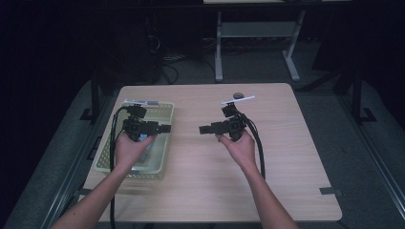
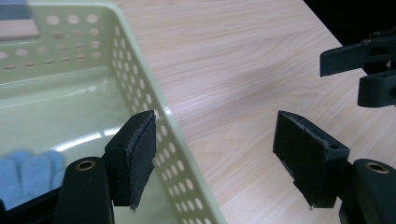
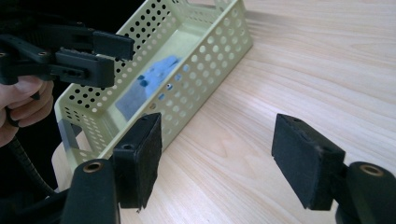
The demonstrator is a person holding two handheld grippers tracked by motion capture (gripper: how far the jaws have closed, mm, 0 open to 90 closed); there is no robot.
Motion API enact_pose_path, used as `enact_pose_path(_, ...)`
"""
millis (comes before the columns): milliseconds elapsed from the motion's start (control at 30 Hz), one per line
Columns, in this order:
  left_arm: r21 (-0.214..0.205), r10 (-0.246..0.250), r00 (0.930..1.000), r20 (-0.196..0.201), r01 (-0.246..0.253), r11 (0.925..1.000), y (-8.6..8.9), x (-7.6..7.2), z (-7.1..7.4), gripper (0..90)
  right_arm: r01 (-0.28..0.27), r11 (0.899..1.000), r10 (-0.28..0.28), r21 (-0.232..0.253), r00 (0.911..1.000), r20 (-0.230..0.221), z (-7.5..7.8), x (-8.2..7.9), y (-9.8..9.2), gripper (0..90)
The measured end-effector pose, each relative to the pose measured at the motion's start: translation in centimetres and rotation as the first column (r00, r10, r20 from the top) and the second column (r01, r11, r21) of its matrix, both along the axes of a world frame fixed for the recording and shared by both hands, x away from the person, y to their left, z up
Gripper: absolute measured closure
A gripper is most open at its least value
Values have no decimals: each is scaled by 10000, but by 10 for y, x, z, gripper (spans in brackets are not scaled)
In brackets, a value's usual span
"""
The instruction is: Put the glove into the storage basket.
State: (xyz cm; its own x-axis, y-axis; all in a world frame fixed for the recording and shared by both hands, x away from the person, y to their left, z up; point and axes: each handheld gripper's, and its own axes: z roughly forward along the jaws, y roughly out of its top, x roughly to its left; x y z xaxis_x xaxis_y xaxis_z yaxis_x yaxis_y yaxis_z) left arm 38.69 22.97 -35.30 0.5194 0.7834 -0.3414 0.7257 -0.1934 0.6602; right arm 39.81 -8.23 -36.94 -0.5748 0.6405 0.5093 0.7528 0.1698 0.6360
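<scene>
The left gripper (image 1: 165,128) hangs over the pale green perforated basket (image 1: 165,112) at the 9 o'clock side of the bench (image 1: 286,157), its jaws spread apart and holding nothing. The right gripper (image 1: 204,129) hovers over bare wood near the centre, jaws likewise wide and empty, pointing toward 9 o'clock at the other. A blue cloth (image 3: 149,84) lies on the basket floor, at its 6 o'clock end.

The step in hand looks like reaching into the basket for the cloth. To do it well, tip the left gripper down clear of the basket wall, straddle a raised fold of the cloth, then close. The right gripper could steady the basket's rim so it does not slide.
</scene>
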Motion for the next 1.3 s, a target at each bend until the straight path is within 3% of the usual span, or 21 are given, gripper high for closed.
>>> enact_pose_path(633,-280,-710,9975,10,710,9971,-38,-3,-5,294,555,9985,-555,-11,9983,-199,-10,-7,-41,325)
enact_pose_path(933,-268,-1031,9947,-11,1030,9943,-55,-5,-7,288,840,9964,-842,-79,9956,-417,-16,-11,-61,319)
enact_pose_path(1300,-241,-1230,9924,-53,1229,9921,-70,-6,-10,282,1193,9929,-1194,-38,9922,-348,-20,-17,-86,319)
